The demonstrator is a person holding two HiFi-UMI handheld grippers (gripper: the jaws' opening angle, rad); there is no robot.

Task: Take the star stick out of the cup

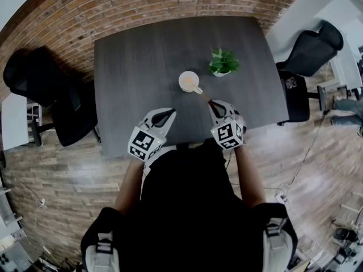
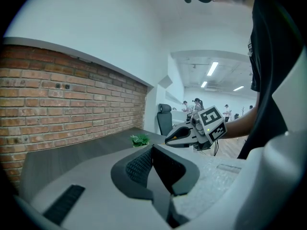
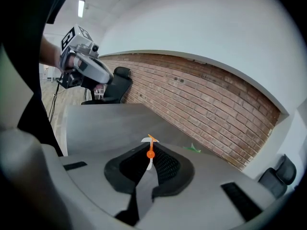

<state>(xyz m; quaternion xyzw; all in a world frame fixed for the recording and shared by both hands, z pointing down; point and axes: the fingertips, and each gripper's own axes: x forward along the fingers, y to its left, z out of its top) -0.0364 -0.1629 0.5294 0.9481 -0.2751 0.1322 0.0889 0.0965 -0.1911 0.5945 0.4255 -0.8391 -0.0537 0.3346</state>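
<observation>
The right hand-held gripper is closed tight on the near end of the star stick. The far end looks not yet out of the white cup just ahead, so pulling it out is left. The left hand-held gripper is closed and holds nothing. I see no words to read.

No readable text, brand, number or sign anywhere. Only black-and-white square marker patterns on the left cube and the right cube, by the near table edge; no letters.
</observation>
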